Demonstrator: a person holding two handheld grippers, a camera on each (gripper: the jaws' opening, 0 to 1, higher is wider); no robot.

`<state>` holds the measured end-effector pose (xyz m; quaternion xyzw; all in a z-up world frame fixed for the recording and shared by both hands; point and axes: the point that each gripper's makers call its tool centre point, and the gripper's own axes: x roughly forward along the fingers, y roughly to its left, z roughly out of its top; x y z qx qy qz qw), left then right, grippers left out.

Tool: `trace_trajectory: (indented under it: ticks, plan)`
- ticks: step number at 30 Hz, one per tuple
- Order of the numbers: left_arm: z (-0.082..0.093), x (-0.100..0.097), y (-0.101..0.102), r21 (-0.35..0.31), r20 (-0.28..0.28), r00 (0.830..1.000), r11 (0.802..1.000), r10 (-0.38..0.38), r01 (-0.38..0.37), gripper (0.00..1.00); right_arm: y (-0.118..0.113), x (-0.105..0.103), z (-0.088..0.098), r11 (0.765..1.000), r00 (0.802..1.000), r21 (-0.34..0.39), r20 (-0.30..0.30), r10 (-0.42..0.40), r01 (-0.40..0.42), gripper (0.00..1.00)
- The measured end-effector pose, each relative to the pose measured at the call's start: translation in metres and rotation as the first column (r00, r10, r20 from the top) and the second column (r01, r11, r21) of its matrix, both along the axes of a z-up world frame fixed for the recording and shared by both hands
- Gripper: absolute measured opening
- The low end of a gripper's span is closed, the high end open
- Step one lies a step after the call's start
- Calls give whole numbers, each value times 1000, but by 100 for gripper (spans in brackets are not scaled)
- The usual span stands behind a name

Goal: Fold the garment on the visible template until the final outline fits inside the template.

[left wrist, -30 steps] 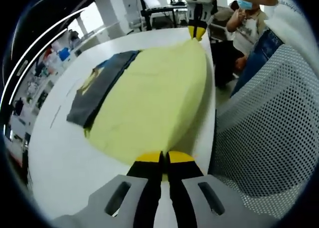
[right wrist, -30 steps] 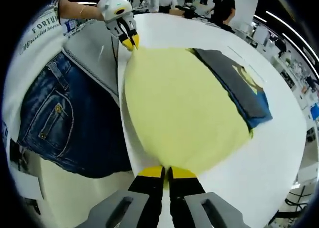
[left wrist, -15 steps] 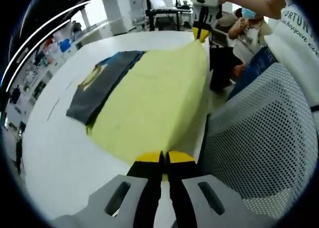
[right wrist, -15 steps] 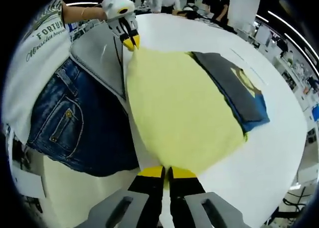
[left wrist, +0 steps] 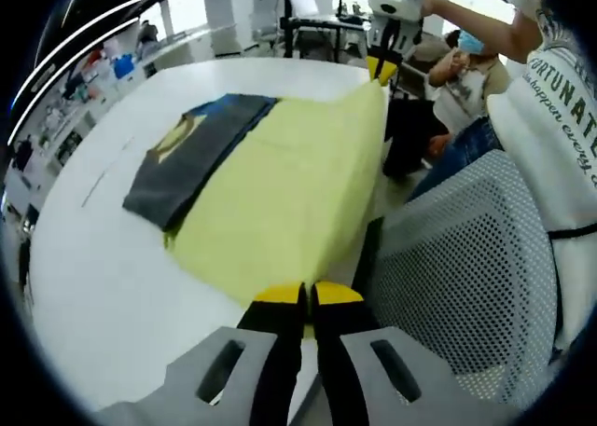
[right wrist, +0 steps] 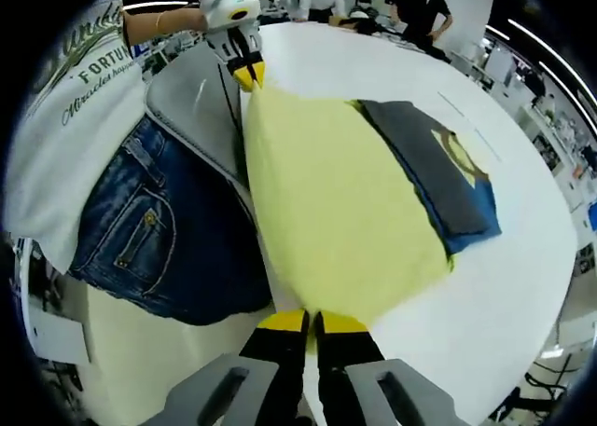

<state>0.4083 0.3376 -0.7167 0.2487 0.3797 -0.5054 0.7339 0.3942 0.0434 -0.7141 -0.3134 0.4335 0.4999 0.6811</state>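
We have both tongs pinching the yellow garment [left wrist: 289, 193]: left gripper [left wrist: 306, 300] pressed together on one corner of the near edge, right gripper [right wrist: 311, 325] pressed together on the other corner, each showing far across in the other's view. The held edge is lifted at the table's person-side rim, beside the mesh chair [left wrist: 457, 267] and the person's jeans [right wrist: 159, 240]; the rest of the cloth lies on the white table [left wrist: 103, 258], its far edge overlapping a dark grey printed piece [right wrist: 448, 179]. Template outline: cannot tell, apart from faint lines on the table. The step in hand looks like carrying this edge over for a fold. To do it well we judge: keep both corners level and taut, move together, land the edge parallel to the far side, no sag. The long axis runs gripper to gripper, along the table edge; the free side points toward the table middle.
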Motion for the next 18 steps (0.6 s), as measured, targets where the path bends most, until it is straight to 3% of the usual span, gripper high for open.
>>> trace_trajectory:
  ticks: [18]
  plan:
    - [22,-12,4,-3,-70,997,1000,21,-21,0,3,-6,24,999,999,-5,-8,36,-36,0]
